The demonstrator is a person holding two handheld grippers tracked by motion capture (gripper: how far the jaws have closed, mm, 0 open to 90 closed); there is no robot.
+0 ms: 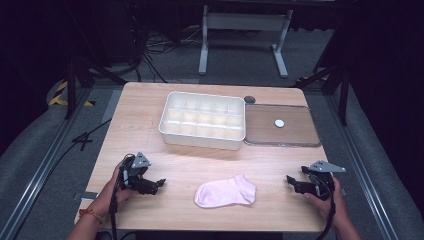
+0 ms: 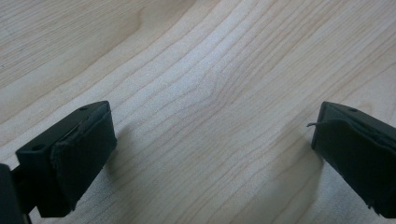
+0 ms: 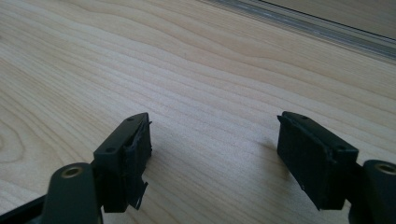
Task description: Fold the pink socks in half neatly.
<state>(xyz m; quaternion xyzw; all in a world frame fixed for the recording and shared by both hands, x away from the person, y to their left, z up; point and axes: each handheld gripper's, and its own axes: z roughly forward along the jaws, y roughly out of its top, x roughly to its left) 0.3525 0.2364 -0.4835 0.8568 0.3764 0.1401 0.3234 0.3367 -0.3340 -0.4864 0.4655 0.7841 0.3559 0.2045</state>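
A pale pink sock (image 1: 226, 192) lies flat on the wooden table (image 1: 150, 110) near its front edge, midway between the two grippers. My left gripper (image 1: 159, 183) rests low on the table to the sock's left, jaws wide apart with bare wood between them (image 2: 212, 140). My right gripper (image 1: 291, 182) sits to the sock's right, pointing toward it, also open over bare wood (image 3: 215, 140). Neither touches the sock. A white tray (image 1: 202, 140) divided into several compartments stands at the back centre.
A flat clear lid (image 1: 260, 131) with a small white disc (image 1: 279, 123) on it lies right of the tray; its edge (image 3: 299, 23) crosses the right gripper view's top. A small dark round spot (image 1: 249, 99) marks the table behind it. Cables and metal frames surround the table.
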